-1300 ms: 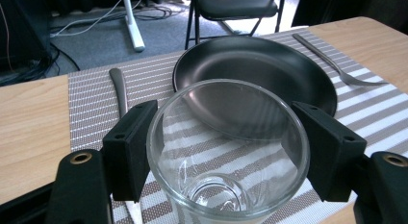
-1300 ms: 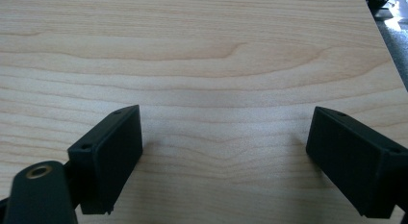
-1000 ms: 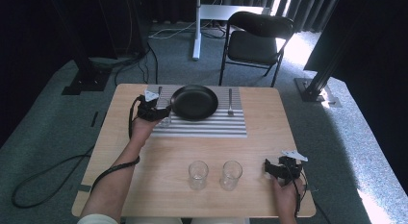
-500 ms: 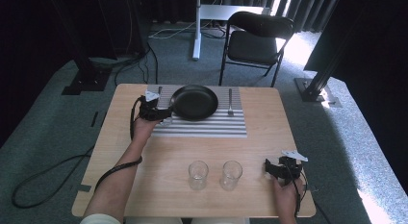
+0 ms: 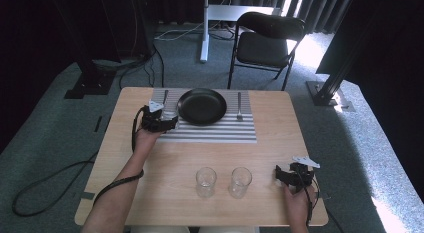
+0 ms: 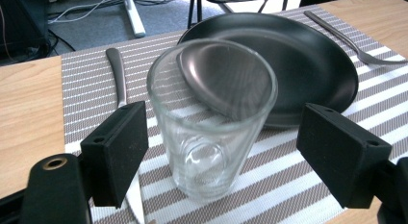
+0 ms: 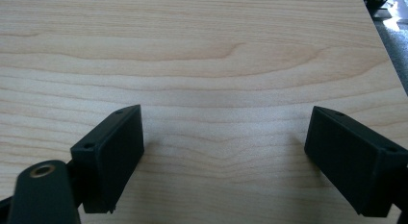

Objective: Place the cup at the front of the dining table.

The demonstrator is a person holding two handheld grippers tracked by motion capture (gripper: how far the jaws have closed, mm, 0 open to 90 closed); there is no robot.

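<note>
One upright glass (image 6: 214, 123), mouth up, stands between the spread left gripper (image 6: 226, 152); right gripper (image 7: 226, 159) likewise spread.

Wooden table (image 5: 280, 123) set with a striped placemat (image 5: 210, 130)

The placemat lies at the far middle of the table; on it sit a black plate (image 5: 202, 106), a fork (image 5: 239, 105) to its right, a knife (image 6: 118, 75) to its left and a clear glass (image 6: 211, 118). Two more glasses (image 5: 206, 182) (image 5: 240, 182) stand side by side on bare wood near the front edge.
</note>
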